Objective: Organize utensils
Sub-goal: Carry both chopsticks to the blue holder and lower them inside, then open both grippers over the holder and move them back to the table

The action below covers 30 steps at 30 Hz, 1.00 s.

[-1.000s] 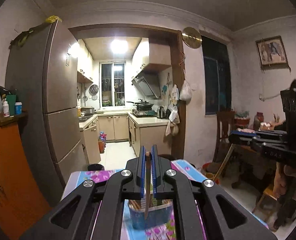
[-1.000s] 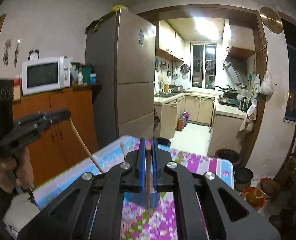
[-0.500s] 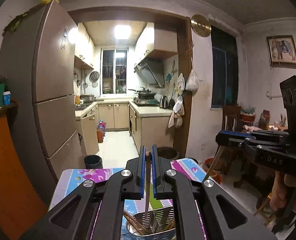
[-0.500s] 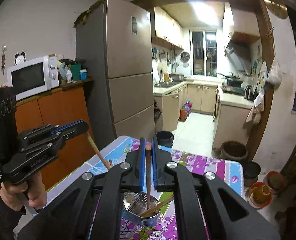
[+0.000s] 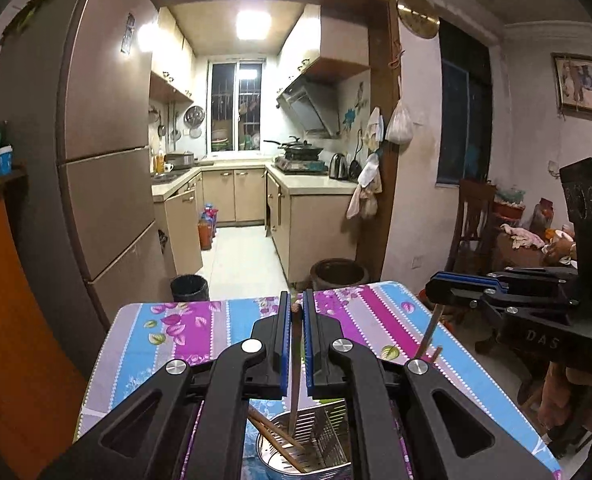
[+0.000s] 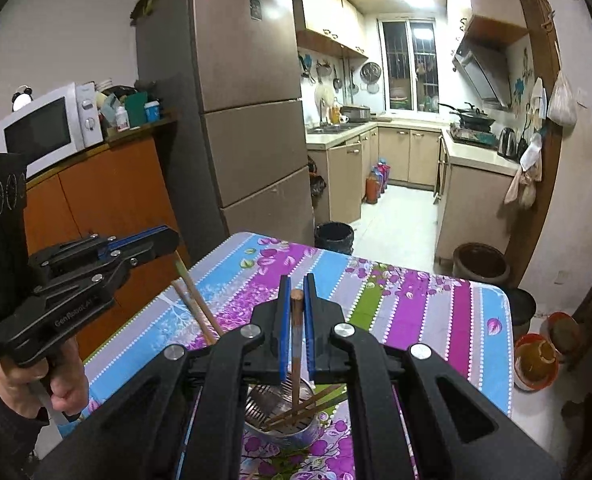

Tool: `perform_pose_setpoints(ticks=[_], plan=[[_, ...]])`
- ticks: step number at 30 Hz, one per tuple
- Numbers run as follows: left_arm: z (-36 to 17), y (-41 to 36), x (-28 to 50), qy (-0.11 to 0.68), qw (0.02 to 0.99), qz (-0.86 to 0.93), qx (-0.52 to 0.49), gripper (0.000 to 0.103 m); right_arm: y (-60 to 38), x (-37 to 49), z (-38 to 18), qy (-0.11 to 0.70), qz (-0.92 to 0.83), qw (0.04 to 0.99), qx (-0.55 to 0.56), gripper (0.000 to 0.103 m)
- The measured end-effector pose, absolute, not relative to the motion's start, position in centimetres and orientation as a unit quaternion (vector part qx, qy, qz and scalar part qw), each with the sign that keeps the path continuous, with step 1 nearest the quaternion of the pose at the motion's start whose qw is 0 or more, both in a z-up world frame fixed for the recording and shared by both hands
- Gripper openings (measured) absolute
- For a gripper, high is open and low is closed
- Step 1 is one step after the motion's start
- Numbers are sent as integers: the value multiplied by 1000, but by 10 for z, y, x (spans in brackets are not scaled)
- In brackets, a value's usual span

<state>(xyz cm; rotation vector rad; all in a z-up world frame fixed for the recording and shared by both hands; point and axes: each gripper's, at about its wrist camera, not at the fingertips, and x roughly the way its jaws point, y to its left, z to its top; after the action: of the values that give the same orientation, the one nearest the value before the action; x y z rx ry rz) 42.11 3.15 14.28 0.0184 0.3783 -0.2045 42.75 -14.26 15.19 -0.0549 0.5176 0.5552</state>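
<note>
- Floral striped desk stands before the kitchen doorway.
- Left gripper fingers pinch a wooden chopstick, now lower, its tip inside the perforated steel utensil holder.
- Right gripper fingers pinch another brown chopstick, likewise lowered into the holder.

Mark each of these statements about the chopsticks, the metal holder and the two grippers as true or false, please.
1. Each gripper holds a chopstick. True: the left gripper and the right gripper each pinch one.
2. The metal holder is empty. False: several chopsticks already lean inside it.
3. The holder stands on a flowered tablecloth. True.
4. The left chopstick lies flat on the table. False: it hangs nearly upright, its tip in the holder.
</note>
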Motion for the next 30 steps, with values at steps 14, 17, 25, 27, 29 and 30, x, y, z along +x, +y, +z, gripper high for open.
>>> perform_pose_setpoints(ticks=[14, 17, 25, 27, 29, 30], plan=[[150, 40, 420, 171, 983, -71, -4, 51, -168, 421, 167, 202, 237, 950, -12, 58], [156, 43, 406, 162, 985, -61, 1, 54, -175, 404, 174, 180, 225, 957, -18, 64], [174, 64, 258, 51, 997, -54, 32, 77, -192, 277, 198, 76, 201, 974, -72, 84], [164, 74, 217, 40, 997, -65, 28, 81, -196, 234, 187, 56, 213, 973, -70, 85], [144, 81, 176, 38, 996, -72, 38, 84, -198, 196, 167, 46, 221, 972, -68, 85], [134, 83, 163, 43, 995, -75, 43, 86, -199, 177, 151, 45, 231, 970, -65, 85]])
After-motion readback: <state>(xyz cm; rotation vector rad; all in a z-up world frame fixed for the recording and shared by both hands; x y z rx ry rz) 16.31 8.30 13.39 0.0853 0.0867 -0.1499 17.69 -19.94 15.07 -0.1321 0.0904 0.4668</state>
